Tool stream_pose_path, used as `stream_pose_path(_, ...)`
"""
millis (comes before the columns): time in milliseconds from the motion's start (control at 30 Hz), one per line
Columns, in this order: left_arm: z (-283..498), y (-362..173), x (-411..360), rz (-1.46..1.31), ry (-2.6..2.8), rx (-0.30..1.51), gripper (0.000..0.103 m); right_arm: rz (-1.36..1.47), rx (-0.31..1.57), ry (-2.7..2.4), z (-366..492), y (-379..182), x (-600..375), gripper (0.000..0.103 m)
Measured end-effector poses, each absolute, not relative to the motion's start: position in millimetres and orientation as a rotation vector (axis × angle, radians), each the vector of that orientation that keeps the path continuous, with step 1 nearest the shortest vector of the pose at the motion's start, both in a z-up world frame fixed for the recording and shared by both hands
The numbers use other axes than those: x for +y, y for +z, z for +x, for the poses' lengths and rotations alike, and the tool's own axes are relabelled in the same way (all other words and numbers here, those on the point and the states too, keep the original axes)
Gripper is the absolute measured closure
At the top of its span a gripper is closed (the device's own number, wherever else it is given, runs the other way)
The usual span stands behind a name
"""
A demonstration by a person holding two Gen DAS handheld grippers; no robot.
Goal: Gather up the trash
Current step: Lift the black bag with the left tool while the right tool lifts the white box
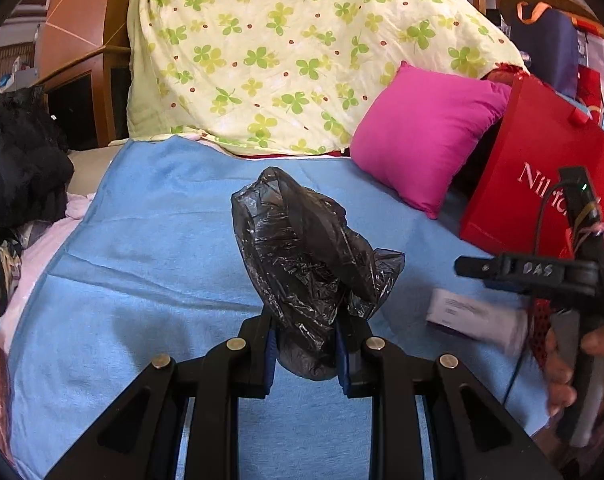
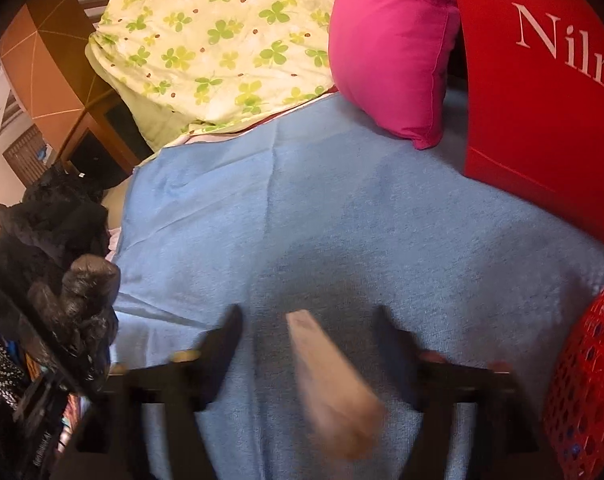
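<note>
My left gripper [image 1: 307, 340] is shut on a crumpled black plastic bag [image 1: 302, 248], which stands up above the blue blanket [image 1: 162, 248]. In the right wrist view the same bag [image 2: 82, 300] shows at the left edge. My right gripper [image 2: 307, 322] is open. A pale, blurred piece of paper or card [image 2: 333, 384] lies between its fingers without touching either pad. The left wrist view shows the right gripper [image 1: 481, 270] at the right, held by a hand [image 1: 561, 368], with a white paper item [image 1: 473, 316] just below it on the blanket.
A pink cushion [image 1: 425, 136] and a red paper bag [image 1: 541, 184] stand at the back right. A clover-print quilt [image 1: 286, 52] is heaped behind them. Dark clothes [image 1: 18, 168] pile up at the left. A red mesh basket [image 2: 585, 380] sits at the right edge.
</note>
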State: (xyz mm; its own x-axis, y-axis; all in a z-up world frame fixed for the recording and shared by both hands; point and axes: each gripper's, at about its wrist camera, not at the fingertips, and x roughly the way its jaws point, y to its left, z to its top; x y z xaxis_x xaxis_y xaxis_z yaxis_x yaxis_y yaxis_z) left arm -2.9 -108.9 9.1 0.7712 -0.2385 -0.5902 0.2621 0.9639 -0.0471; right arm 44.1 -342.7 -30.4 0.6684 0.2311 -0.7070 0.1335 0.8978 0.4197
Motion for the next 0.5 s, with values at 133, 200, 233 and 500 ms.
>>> stream_pose_path(133, 0.3, 4.2, -102.9, 0.043, -0.271, 0.654, 0.078, 0.41, 0.861, 0.031, 38.9, -28.5, -339.6, 0.029)
stream_pose_path(200, 1.9, 2.1, -101.2, 0.049, -0.272, 0.665, 0.078, 0.369, 0.896, -0.013, 37.9, -32.9, -340.0, 0.029)
stream_pose_path(233, 1.9, 1.9, -101.5, 0.054, -0.268, 0.666, 0.078, 0.358, 0.926, -0.031, 37.8, -37.8, -341.3, 0.029)
stream_pose_path(500, -5.7, 3.9, -101.0, 0.068, -0.341, 0.654, 0.077, 0.23, 1.048, -0.027, 33.3, -67.0, -337.2, 0.03)
